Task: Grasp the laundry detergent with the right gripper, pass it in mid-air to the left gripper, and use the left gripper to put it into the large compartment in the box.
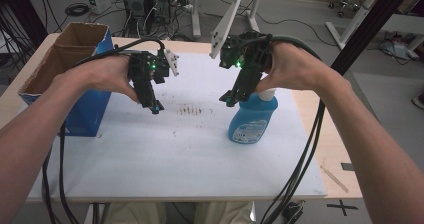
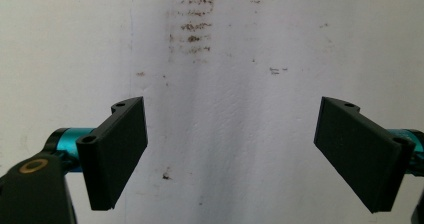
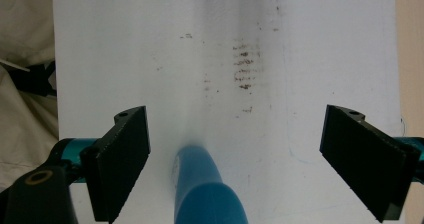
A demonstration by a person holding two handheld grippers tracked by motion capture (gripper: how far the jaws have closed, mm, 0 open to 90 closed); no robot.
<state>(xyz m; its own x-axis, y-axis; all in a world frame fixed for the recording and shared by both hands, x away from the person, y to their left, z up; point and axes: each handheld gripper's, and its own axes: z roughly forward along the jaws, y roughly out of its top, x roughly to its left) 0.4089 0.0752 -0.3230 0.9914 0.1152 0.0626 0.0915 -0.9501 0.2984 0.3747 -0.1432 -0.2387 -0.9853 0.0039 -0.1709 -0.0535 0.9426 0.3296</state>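
A blue spray bottle [image 1: 250,121] with a white top stands upright on the white board [image 1: 175,159], right of centre. My right gripper [image 1: 235,95] hangs just above and left of its top, jaws wide apart with nothing held. In the right gripper view the bottle's blue body [image 3: 207,194] rises between the open right gripper [image 3: 235,169]. My left gripper [image 1: 152,104] hovers over the board's left half, open and empty. The left gripper view looks down past the open left gripper [image 2: 230,159] at bare board with brown smudges [image 2: 192,26].
An open cardboard box [image 1: 65,74] with blue sides stands at the table's left edge, close to my left forearm. Brown marks [image 1: 192,110] stain the board between the grippers. Cables trail off the front edge. A wooden stick [image 1: 335,179] lies on the table at right.
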